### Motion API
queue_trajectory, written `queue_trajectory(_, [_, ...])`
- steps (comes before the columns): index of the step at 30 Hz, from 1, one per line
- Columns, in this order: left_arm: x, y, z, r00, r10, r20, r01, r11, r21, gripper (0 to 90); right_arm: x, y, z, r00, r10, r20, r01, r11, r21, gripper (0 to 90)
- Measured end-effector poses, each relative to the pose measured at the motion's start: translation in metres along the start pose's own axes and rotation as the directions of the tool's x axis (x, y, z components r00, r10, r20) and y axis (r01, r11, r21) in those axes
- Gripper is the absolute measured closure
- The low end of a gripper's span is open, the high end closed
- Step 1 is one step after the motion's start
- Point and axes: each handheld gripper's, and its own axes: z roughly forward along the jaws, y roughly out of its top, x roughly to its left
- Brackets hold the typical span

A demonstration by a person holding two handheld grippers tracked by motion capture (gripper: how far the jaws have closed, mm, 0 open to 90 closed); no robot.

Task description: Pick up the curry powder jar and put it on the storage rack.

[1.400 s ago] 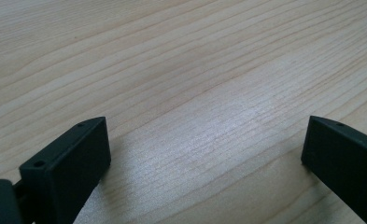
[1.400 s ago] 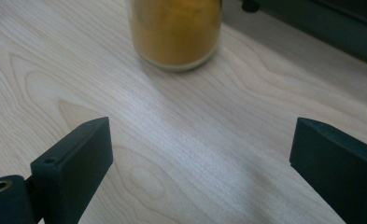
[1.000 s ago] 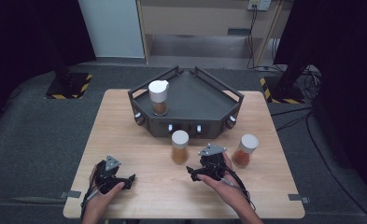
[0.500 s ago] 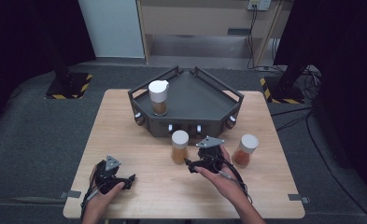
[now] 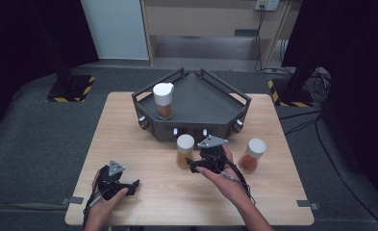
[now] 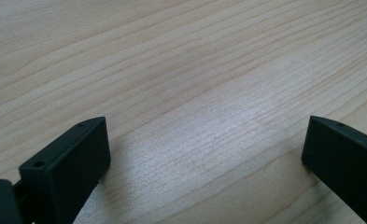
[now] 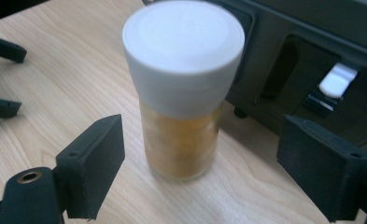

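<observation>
Right gripper view shows the right gripper [image 7: 200, 154] with its fingers [image 7: 95, 163] spread wide on both sides of the white-capped spice jar [image 7: 183, 93], not touching it; the jar stands upright on the counter [image 5: 129, 139] just in front of the dark tray [image 5: 201, 103]. Left gripper [image 6: 204, 154] rests low over bare wood, fingers wide open and holding nothing.

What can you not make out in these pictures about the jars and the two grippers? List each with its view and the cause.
1. Middle jar, right gripper view: its contents, blurred.
2. Right gripper, high view: jaws too small to judge against the jar.
3. Dark tray, right gripper view: cut off by the frame's edge.
4. Left gripper, left gripper view: body below the frame.
</observation>
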Motion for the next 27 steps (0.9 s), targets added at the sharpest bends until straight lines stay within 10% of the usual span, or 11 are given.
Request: queue_trajectory(27, [0.000,0.000,0.000,1.0000,0.000,0.000,0.000,1.0000,0.000,0.0,0.002,0.007,0.038,0.9980,0.055,-0.032,-0.057,0.997,-0.049,32.4])
